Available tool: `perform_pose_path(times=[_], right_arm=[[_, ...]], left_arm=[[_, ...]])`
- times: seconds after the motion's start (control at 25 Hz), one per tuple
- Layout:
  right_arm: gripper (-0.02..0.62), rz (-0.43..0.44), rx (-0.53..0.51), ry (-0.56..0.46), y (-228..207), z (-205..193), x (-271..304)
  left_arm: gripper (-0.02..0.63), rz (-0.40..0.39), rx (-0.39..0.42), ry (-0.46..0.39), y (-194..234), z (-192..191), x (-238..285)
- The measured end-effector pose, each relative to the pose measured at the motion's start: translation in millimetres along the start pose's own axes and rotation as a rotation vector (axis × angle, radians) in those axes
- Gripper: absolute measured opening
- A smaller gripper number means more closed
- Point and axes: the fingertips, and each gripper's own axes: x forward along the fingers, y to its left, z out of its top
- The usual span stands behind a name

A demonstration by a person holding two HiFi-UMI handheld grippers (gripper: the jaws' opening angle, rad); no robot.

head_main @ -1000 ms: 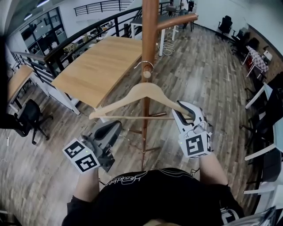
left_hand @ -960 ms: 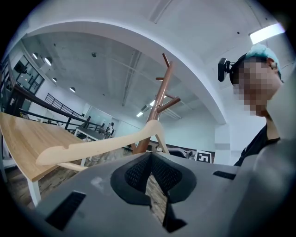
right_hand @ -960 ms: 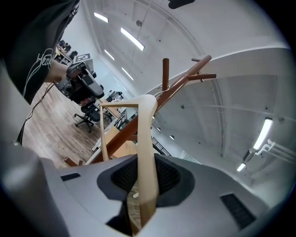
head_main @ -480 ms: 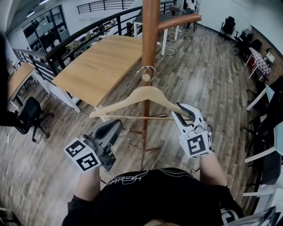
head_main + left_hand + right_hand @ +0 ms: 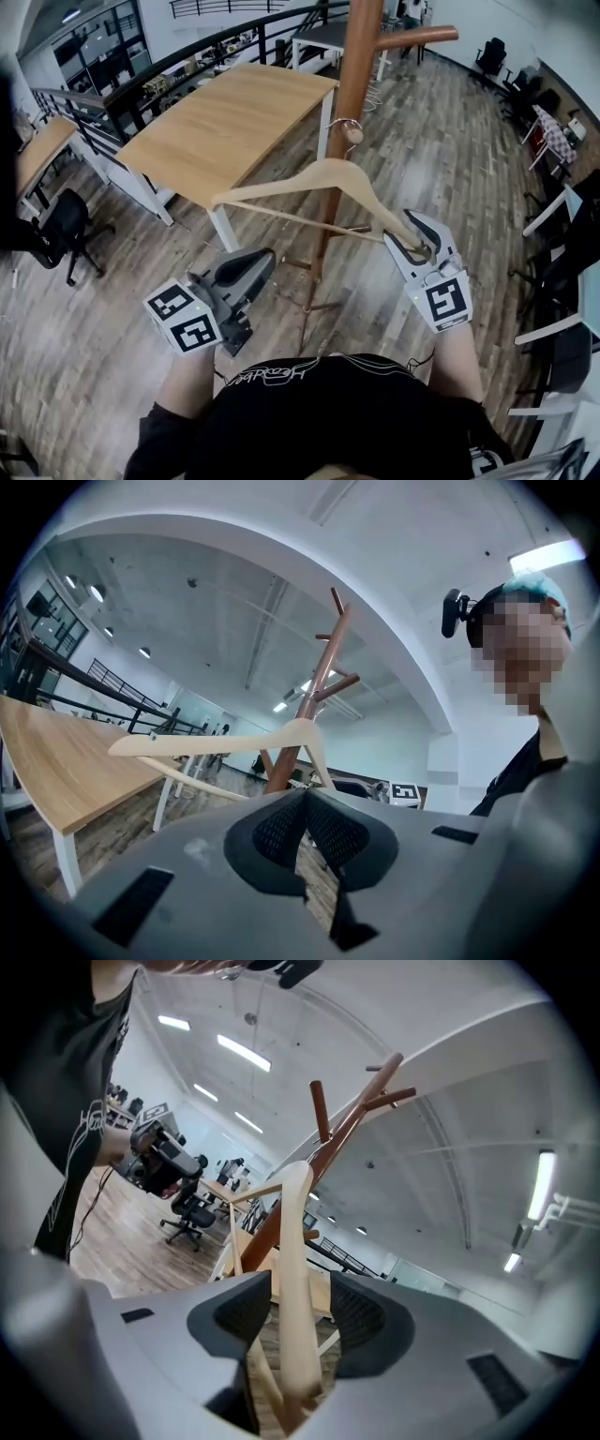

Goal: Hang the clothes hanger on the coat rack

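A pale wooden clothes hanger hangs by its metal hook over a low peg of the brown coat rack. It slopes down toward its right end. That end lies between the jaws of my right gripper, which are opening. In the right gripper view the hanger arm stands between the pads of that gripper with gaps beside it. My left gripper is shut and empty, low and left of the pole. From the left gripper the hanger and rack show ahead.
A long wooden table stands left of the rack, with a black railing behind it. Office chairs are at the far left and along the right wall. The rack's upper peg juts to the right.
The hanger has tilted, its right end now lower than its left. The right gripper's jaws have spread wider round the hanger's end. The left gripper has stayed put.
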Motion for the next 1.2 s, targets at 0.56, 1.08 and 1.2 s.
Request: perform_pose_path(times=[0.56, 1.08, 1.2], right_arm=[[0.230, 0.230, 0.745, -0.245, 81, 63, -63], [0.051, 0.374, 0.737, -0.066, 174, 62, -124], [0.048, 0.400, 0.757, -0.074, 185, 63, -166]], left_arm=[[0.008, -0.026, -0.046, 0.005, -13, -20, -66], [0.008, 0.017, -0.034, 0.014, -109, -53, -88], [0.008, 0.007, -0.034, 0.020, -150, -71, -85]])
